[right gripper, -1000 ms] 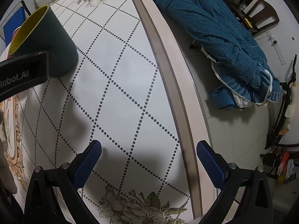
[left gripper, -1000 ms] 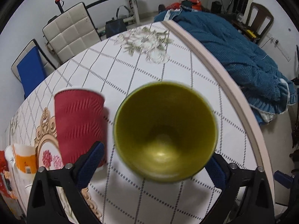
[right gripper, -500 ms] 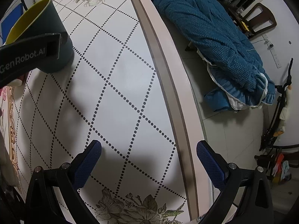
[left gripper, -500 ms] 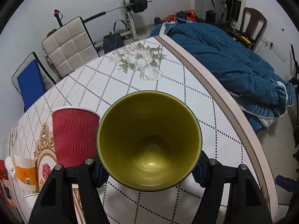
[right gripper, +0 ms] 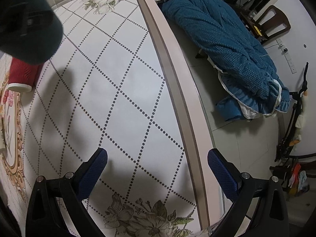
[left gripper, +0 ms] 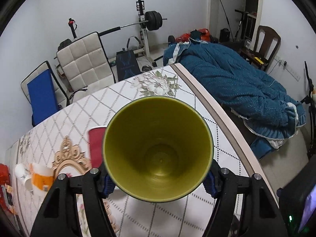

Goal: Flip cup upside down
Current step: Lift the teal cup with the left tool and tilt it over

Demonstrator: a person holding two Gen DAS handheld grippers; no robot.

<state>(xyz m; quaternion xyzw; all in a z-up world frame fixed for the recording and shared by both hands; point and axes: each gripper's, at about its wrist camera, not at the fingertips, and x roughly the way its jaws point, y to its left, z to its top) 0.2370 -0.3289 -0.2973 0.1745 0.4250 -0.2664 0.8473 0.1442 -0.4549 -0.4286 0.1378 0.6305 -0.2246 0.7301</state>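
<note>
Cup (left gripper: 158, 156): from my left wrist view, lifted off the table (left gripper: 138, 217), mouth facing the camera, olive inside.
Left gripper (left gripper: 158, 179): my jaws pinch the cup's lower wall on both sides.
Red cup (left gripper: 95, 146): just behind, partly hidden.
Right gripper (right gripper: 157, 163): from my right wrist view, spread wide, holding nothing, above the table.
Cup, right view (right gripper: 37, 35): dark exterior, upper left.

In the left wrist view the green cup (left gripper: 158, 150) fills the centre of the frame, blocking the way straight ahead; the red paper cup (left gripper: 95, 146) stands just beside it at centre left, and more cups (left gripper: 32, 174) crowd the lower left. In the right wrist view the tablecloth (right gripper: 122, 102) lies bare through the centre, between the blue pads (right gripper: 92, 170), up to the table edge (right gripper: 177, 90).
</note>
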